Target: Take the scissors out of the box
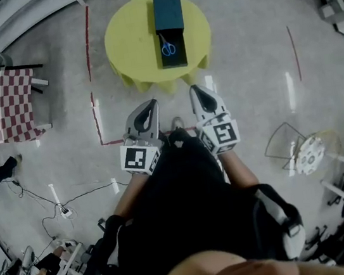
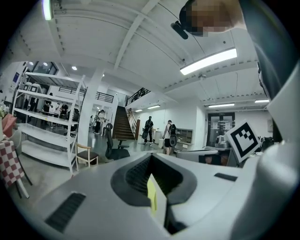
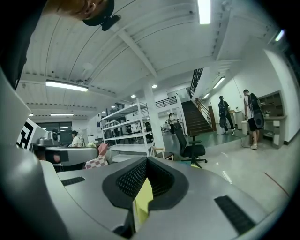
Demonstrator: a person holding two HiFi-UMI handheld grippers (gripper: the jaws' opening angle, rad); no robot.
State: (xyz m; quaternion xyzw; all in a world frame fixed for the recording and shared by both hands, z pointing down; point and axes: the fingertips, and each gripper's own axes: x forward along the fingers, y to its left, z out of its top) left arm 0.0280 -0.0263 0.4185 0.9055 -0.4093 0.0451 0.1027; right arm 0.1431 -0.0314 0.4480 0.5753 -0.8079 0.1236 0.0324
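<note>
- Scissors (image 1: 167,45) lie in near end of dark box (image 1: 167,12) on yellow table (image 1: 129,44), well ahead.
- Left tongs (image 1: 150,105), right tongs (image 1: 196,91): both closed tight, nothing held.
- Best: get close, open one pair over the handles, steady box with the other.
- Only the head view shows the table; gripper views give shelves (image 2: 47,117) and stairs (image 3: 199,117).

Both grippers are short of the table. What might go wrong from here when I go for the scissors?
1. The left gripper and right gripper are both shut; reaching in without opening one would likely just shove the scissors.
2. The scissors lie flat in the box, so a pinch may slip off them.
3. The box's near end sits close to the yellow table's edge; a nudge could drag it off.
</note>
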